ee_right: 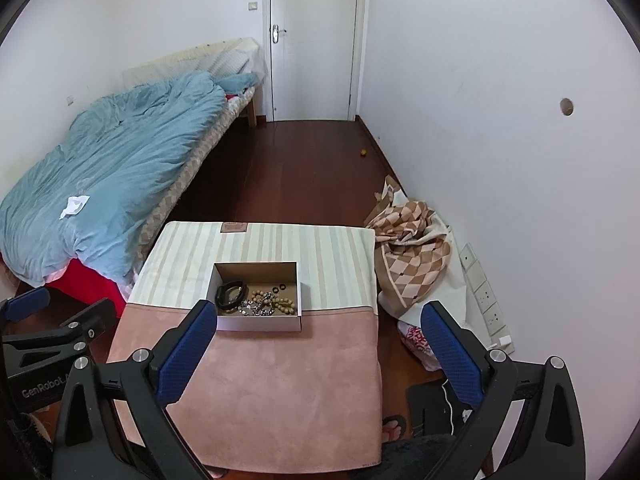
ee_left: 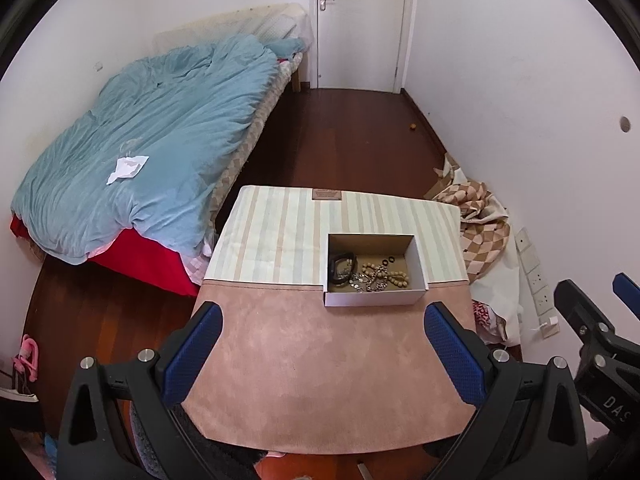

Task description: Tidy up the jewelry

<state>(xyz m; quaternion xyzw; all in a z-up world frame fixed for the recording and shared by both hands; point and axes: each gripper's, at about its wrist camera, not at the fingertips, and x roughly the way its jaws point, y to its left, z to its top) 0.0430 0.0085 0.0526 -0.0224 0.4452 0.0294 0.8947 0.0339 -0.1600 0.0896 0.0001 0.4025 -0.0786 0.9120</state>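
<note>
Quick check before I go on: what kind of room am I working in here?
Most likely a bedroom in a home. A bed with a rumpled light-blue duvet runs along the left wall, a closed white door stands at the far end, and the open cardboard box of jewelry sits on a cloth-covered table.

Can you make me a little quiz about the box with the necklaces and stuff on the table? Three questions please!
1. True or false: the cardboard box has a lid on it.
2. Which lies at the left end of the box as the cameras see it? A) the wooden bead string B) the black band C) the silver chain
3. Fill in: the left gripper and right gripper both have their jaws ____ and hold nothing.

Key:
1. False, it is open on top.
2. B
3. open
</note>
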